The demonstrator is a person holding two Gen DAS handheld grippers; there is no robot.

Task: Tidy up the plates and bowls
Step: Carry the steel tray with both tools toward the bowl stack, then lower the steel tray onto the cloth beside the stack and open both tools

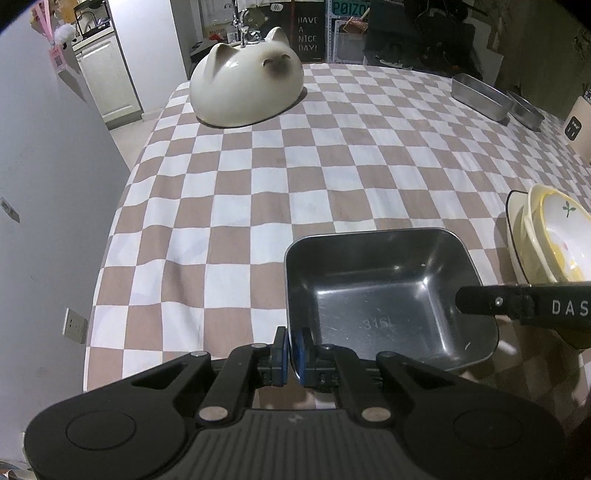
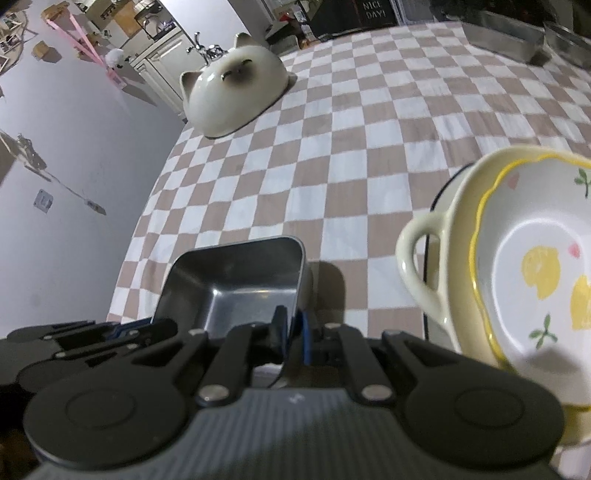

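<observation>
A square steel dish [image 1: 388,295] stamped 316L is held over the checkered table. My left gripper [image 1: 291,350] is shut on its near left rim. My right gripper [image 2: 291,338] is shut on the dish's [image 2: 236,288] right rim; its finger also shows in the left wrist view [image 1: 524,304]. A stack of cream and yellow-flowered bowls [image 2: 517,266] on a black-rimmed plate stands to the right, also in the left wrist view [image 1: 550,232]. A cat-shaped ceramic bowl [image 1: 247,88] lies upside down at the far left corner, also in the right wrist view [image 2: 232,92].
Two steel rectangular trays [image 1: 480,95] stand at the far right of the table, also in the right wrist view [image 2: 506,26]. The table's left edge [image 1: 110,236] drops beside a white wall. A wooden block [image 1: 580,125] stands at the right edge.
</observation>
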